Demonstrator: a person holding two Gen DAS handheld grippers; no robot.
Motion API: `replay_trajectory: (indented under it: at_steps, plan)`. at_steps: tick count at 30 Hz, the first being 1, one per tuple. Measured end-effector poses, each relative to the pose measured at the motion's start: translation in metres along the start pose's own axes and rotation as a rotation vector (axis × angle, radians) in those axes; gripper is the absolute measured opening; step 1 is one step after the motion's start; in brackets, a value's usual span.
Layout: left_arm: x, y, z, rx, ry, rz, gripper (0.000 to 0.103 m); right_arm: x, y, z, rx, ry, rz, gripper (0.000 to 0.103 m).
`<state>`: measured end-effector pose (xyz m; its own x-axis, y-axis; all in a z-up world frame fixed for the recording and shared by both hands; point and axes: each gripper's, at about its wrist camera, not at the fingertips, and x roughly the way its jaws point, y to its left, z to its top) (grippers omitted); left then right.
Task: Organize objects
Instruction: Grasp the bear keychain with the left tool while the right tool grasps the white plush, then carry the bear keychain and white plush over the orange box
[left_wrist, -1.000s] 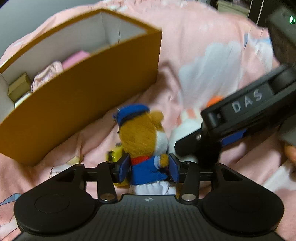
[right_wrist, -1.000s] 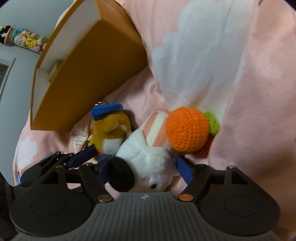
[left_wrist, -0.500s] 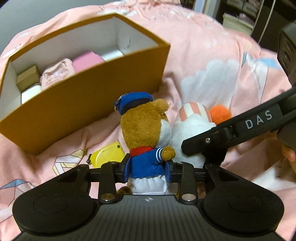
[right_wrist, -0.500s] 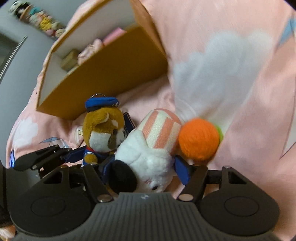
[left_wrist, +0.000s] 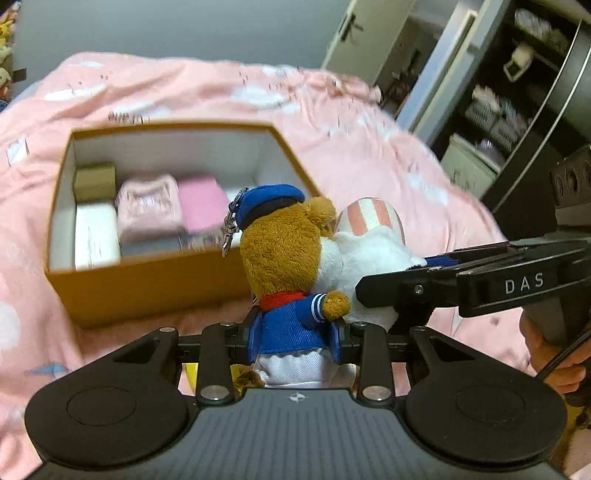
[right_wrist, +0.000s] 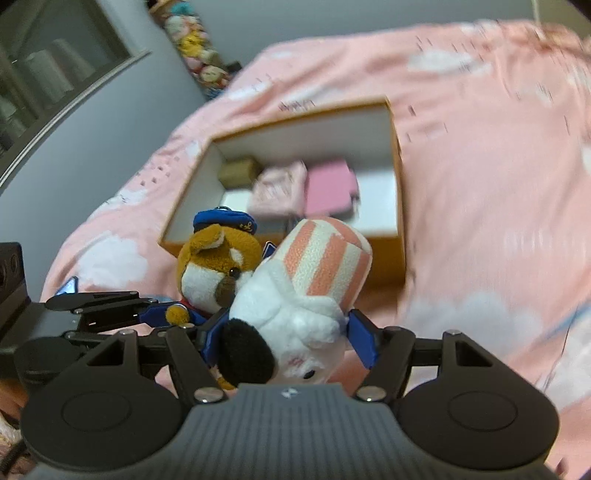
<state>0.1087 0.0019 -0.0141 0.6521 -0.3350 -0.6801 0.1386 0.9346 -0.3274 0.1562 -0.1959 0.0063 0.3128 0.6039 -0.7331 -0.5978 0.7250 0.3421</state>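
Note:
My left gripper is shut on a brown sailor bear plush with a blue cap and blue jacket, held above the bed. My right gripper is shut on a white plush with a pink striped hat, pressed against the bear. Both toys are lifted in front of the open orange box, which also shows in the right wrist view. The box holds pink cloths, a small tan box and white items.
The pink cloud-print bedspread lies under and around the box. Shelves and a doorway stand at the far right of the left wrist view. A row of small plush toys hangs on the grey wall.
Both grippers have lifted their plush toys off the bed and tilted up, so the box's inside shows from above. The orange crochet ball and yellow object have dropped out of view.

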Motion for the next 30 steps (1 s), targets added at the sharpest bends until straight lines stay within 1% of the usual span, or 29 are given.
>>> replay_trajectory:
  at_steps: [3, 5, 9, 11, 13, 16, 20, 24, 28, 30]
  plan:
    - [-0.005, 0.001, 0.019, -0.004, -0.050, 0.005, 0.039, -0.004, 0.008, 0.024, -0.067, -0.049, -0.004, 0.069]
    - [-0.006, 0.003, 0.032, -0.026, -0.080, 0.008, 0.039, -0.009, 0.011, 0.039, -0.105, -0.079, -0.012, 0.069]
    - [-0.003, 0.010, 0.054, -0.046, -0.143, 0.049, 0.039, -0.007, 0.013, 0.067, -0.141, -0.139, -0.025, 0.069]
    - [0.002, 0.016, 0.063, -0.054, -0.153, 0.050, 0.039, -0.005, 0.013, 0.079, -0.156, -0.157, -0.032, 0.069]
    - [0.010, 0.022, 0.072, -0.053, -0.149, 0.053, 0.039, 0.005, 0.012, 0.092, -0.168, -0.157, -0.036, 0.069]
    - [0.023, 0.036, 0.079, -0.072, -0.121, 0.045, 0.039, 0.028, 0.009, 0.105, -0.173, -0.120, -0.058, 0.069]
    - [0.048, 0.056, 0.083, -0.109, -0.056, 0.031, 0.039, 0.063, -0.002, 0.118, -0.161, -0.025, -0.100, 0.069]
    - [0.070, 0.068, 0.080, -0.145, 0.000, 0.008, 0.039, 0.093, -0.011, 0.120, -0.157, 0.072, -0.141, 0.069]
    - [0.088, 0.074, 0.078, -0.175, 0.054, -0.015, 0.039, 0.115, -0.018, 0.120, -0.184, 0.169, -0.187, 0.069]
    - [0.094, 0.076, 0.079, -0.196, 0.076, -0.029, 0.039, 0.122, -0.020, 0.119, -0.208, 0.199, -0.200, 0.070]
